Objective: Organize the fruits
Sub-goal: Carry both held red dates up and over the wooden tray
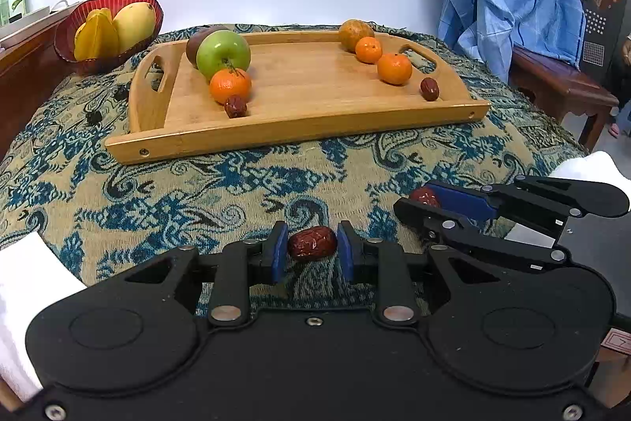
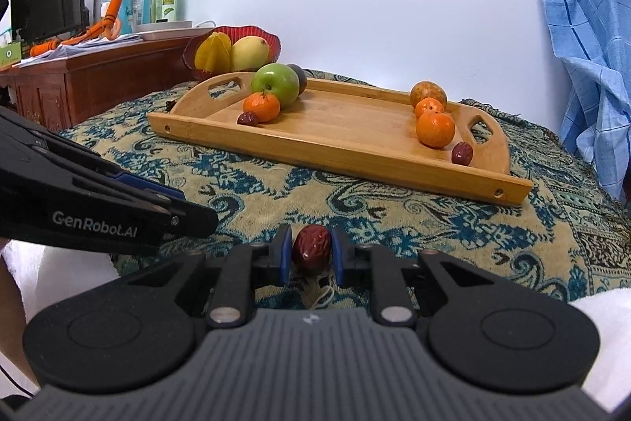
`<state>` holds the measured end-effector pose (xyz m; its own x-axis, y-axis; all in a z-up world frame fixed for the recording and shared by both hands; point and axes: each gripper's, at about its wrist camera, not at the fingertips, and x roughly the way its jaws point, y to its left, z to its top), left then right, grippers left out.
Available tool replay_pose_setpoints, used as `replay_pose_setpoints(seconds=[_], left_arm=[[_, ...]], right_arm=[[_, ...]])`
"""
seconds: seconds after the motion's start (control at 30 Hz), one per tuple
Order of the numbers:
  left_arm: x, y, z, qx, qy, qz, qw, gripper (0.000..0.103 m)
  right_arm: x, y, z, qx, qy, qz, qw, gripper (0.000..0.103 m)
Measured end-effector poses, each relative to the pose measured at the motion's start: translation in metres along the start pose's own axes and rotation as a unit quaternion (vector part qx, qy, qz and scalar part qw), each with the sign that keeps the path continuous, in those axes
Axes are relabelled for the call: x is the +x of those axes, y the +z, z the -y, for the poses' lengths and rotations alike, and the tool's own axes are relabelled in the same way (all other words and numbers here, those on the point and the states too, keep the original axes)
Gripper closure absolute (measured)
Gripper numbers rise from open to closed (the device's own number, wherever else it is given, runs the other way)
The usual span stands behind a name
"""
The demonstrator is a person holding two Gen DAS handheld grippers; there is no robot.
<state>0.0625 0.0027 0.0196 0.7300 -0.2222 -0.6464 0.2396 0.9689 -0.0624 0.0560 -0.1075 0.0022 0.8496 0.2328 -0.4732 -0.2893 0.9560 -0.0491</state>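
Both handheld matte-black plastic grippers, left gripper (image 1: 311,249) and right gripper (image 2: 311,251), are showing blue finger pads (image 1: 278,253), silver pivot screws, and white "GenRobot.AI" lettering (image 2: 94,225); white sleeves (image 1: 23,302) are showing behind.

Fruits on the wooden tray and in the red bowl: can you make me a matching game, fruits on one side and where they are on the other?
Things:
1. round green apple
2. yellow mango
3. wrinkled dark red date
4. brownish oval fruit

Places:
A. in the red glass bowl
B. between the left gripper pads
C. far right corner of the wooden tray
D. left side of the tray, behind an orange tangerine

Pairs: 1-D, 2-A, 3-B, 4-C
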Motion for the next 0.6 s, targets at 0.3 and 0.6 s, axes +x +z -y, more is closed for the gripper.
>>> replay_pose_setpoints(seconds=[0.3, 0.6], left_arm=[[0.009, 0.015, -0.001, 0.002, -0.006, 0.013, 0.9999, 0.077], [0.022, 0.054, -0.01, 0.009, -0.008, 0.039, 0.9992, 0.077]], right_arm=[[0.002, 0.016, 0.004, 0.015, -0.011, 0.009, 1.0, 0.078], [0.017, 0.047, 0.018, 0.032, -0.034, 0.029, 0.998, 0.078]])
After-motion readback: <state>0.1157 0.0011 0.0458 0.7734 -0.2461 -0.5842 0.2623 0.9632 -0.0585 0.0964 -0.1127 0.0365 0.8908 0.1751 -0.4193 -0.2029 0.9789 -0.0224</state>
